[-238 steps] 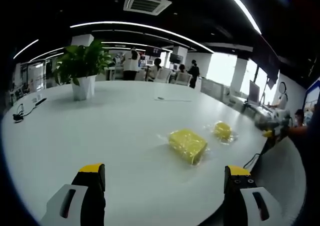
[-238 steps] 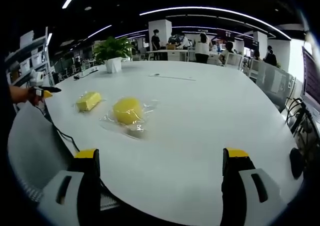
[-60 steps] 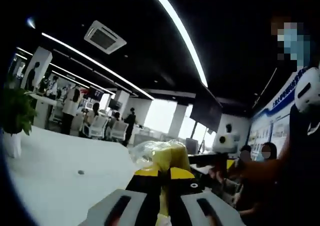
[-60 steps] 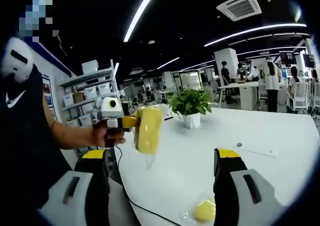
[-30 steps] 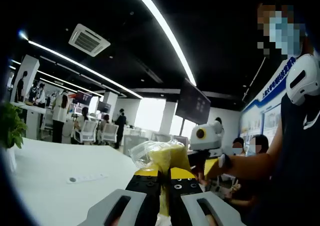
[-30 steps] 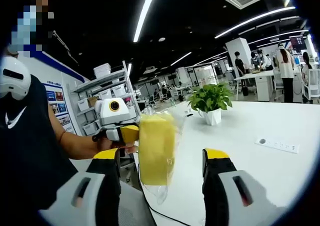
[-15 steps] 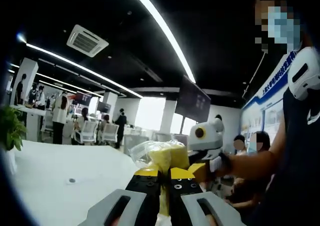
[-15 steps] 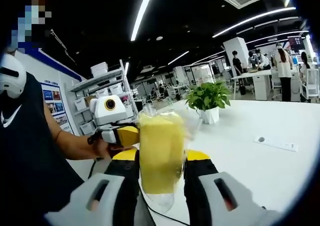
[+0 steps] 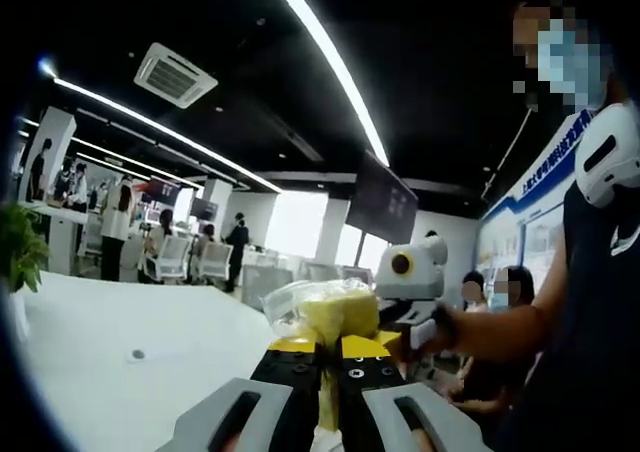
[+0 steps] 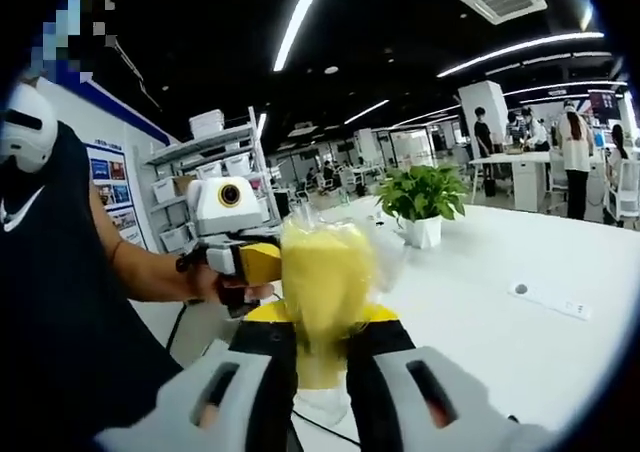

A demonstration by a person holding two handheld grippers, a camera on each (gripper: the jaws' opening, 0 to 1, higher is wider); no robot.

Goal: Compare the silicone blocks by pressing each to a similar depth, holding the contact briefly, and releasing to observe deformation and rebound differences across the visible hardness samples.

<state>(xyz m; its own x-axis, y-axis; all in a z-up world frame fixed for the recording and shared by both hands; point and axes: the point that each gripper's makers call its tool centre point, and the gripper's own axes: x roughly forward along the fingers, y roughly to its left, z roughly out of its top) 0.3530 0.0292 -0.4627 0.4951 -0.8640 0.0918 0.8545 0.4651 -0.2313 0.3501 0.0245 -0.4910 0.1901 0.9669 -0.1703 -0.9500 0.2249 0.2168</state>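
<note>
A yellow silicone block (image 9: 335, 310) in clear plastic wrap is held up in the air, above the table. My left gripper (image 9: 328, 348) is shut on its lower end. The right gripper (image 9: 395, 338) comes in from the right and meets the same block. In the right gripper view the block (image 10: 325, 257) stands upright, pinched narrow at its lower part between the jaws of my right gripper (image 10: 322, 324), which is shut on it. The left gripper (image 10: 262, 263), in a person's hand, grips the block's left side.
A white table (image 10: 480, 312) runs behind, with a potted plant (image 10: 424, 204) and a small flat item (image 10: 549, 299) on it. Shelves with boxes (image 10: 200, 172) stand at the left. The person's dark-clad body (image 9: 590, 322) is close. Other people sit and stand far off.
The right jaws have closed further on the block, pinching its lower part narrower than half a second ago. The left gripper keeps its hold; both views shifted only slightly.
</note>
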